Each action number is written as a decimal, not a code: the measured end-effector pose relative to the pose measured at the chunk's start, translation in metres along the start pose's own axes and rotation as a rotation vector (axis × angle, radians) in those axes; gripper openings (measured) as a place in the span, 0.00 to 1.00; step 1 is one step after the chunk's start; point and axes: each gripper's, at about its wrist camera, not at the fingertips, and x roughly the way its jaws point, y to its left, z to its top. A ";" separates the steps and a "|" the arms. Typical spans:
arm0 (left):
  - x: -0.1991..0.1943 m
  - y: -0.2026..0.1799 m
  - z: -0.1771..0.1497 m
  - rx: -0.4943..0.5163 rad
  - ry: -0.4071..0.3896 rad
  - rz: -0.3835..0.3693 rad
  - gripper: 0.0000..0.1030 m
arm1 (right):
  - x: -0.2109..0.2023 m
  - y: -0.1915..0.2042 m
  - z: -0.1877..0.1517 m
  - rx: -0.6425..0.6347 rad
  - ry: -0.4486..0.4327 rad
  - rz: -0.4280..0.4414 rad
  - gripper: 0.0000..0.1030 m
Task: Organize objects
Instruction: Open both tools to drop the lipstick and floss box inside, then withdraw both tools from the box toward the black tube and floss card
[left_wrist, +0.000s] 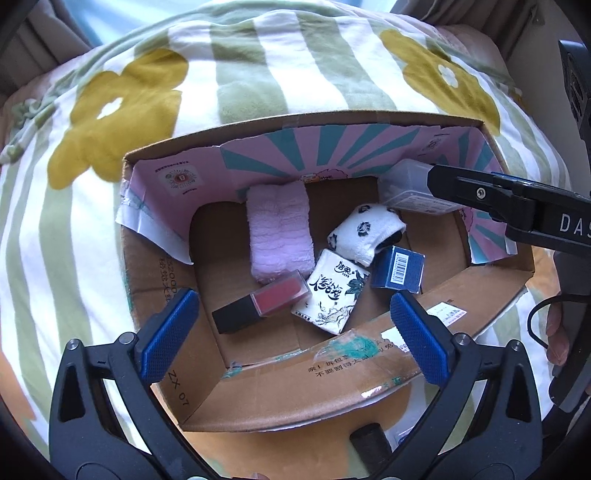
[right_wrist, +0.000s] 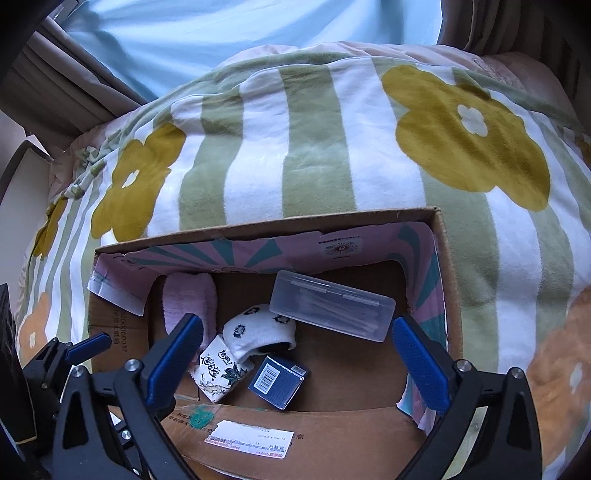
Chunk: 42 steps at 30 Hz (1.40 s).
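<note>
Lipstick (left_wrist: 260, 301) between wide left jaws

Right wrist view, looking steeply down. The right gripper (right_wrist: 297, 360) hangs over an open cardboard box (right_wrist: 448, 280), jaws spread wide with nothing between the 2 blue pads (right_wrist: 421, 369). The box rests on a blanket (right_wrist: 314, 147) striped green and white with mustard flowers. Inside lie 5 items: a clear plastic case (right_wrist: 330, 308) toward the far right, a rolled pink towel (right_wrist: 190, 304) at far left, a white sock with dark flowers (right_wrist: 256, 328) at centre, a printed tissue pack (right_wrist: 219, 376) touching the sock, and a small blue carton with a barcode (right_wrist: 279, 380) just beside the pack. The left gripper (right_wrist: 88, 349) shows at the lower left edge. A shipping label (right_wrist: 249, 439) marks the near flap.
</note>
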 end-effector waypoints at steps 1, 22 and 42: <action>-0.002 0.000 -0.001 0.000 -0.002 -0.001 1.00 | -0.003 0.001 -0.001 -0.006 -0.003 -0.005 0.99; -0.172 -0.007 -0.049 -0.079 -0.141 -0.015 1.00 | -0.193 0.049 -0.064 -0.067 -0.146 -0.027 0.99; -0.276 -0.028 -0.166 -0.160 -0.184 -0.030 1.00 | -0.297 0.067 -0.161 -0.185 -0.250 0.031 0.99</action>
